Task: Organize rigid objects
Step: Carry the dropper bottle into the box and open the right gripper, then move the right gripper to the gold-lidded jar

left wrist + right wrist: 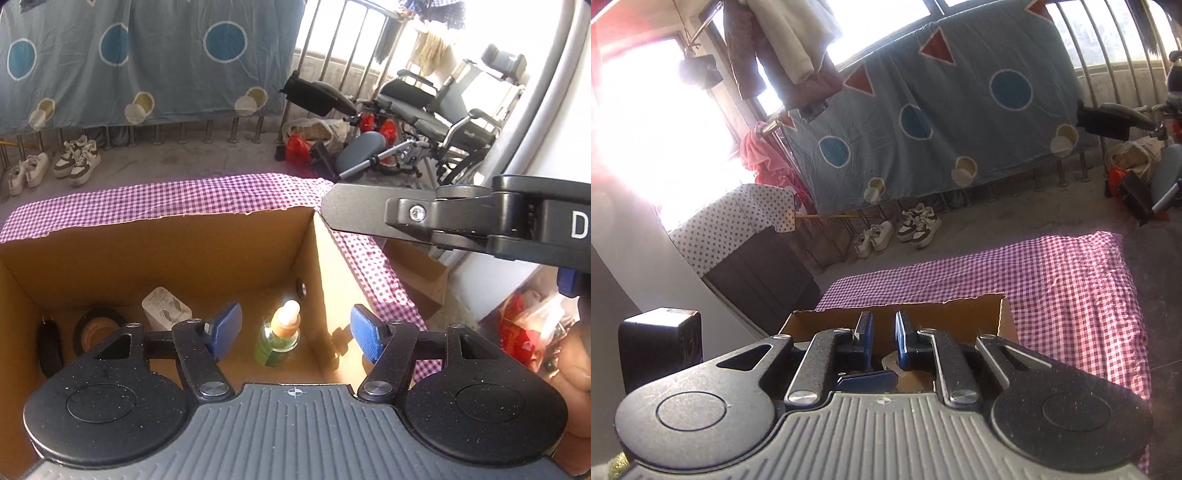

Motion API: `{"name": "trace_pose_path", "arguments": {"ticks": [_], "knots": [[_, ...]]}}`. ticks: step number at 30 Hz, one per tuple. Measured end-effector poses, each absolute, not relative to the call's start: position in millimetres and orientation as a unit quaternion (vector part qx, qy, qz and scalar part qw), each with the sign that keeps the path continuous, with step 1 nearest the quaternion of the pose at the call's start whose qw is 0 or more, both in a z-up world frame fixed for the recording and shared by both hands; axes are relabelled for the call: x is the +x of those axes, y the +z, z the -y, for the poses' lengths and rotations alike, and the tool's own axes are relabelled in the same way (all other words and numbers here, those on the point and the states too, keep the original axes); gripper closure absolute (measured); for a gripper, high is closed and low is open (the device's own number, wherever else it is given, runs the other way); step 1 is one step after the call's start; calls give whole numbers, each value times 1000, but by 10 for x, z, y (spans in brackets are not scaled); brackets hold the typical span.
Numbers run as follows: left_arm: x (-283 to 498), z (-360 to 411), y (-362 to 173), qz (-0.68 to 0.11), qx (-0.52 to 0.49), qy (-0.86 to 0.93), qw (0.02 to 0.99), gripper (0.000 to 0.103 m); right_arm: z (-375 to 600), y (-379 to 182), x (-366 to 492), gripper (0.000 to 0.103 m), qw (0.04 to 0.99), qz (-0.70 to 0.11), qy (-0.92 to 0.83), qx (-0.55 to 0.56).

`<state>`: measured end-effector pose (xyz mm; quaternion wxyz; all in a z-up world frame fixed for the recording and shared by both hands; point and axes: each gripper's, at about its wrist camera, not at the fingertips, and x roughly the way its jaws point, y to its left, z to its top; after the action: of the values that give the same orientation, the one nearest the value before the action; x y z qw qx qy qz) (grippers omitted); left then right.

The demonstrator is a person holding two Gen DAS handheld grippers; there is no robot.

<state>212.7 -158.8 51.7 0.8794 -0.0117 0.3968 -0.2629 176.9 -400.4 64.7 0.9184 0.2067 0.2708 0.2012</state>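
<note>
An open cardboard box stands on a purple checked cloth. On its floor are a green bottle with a peach cap, a white charger plug, a black tape roll and a dark object at the left wall. My left gripper hangs open over the box, its blue pads apart and clear of the bottle beneath. My right gripper is shut with nothing in it, above the box's near edge. In the left wrist view it reaches in from the right.
The cloth runs on right of the box. A dark cabinet under a star-print cover and a black box stand left. Shoes, a hanging blue sheet and a wheelchair lie beyond.
</note>
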Motion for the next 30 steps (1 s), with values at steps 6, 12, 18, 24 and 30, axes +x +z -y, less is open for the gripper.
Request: {"name": "trace_pose_path", "arguments": {"ticks": [6,12,18,24,30], "knots": [[1598,1405,734,-365,2,-286,886,19,4087,690,977,79,921,-224,185,261],[1034,1100,782,-349,5,-300,888,5,4003,541,393,64,913,-205,186,300],[624,815,583,-366,32,-295,882,3,3855,362,90,54,899,-218,196,326],[466,543,321,-385,23,-272,882,2,3620,157,-47,50,878,-257,220,338],[441,462,38,-381,41,-251,889,2,3292,-153,98,50,855,-320,231,336]]}}
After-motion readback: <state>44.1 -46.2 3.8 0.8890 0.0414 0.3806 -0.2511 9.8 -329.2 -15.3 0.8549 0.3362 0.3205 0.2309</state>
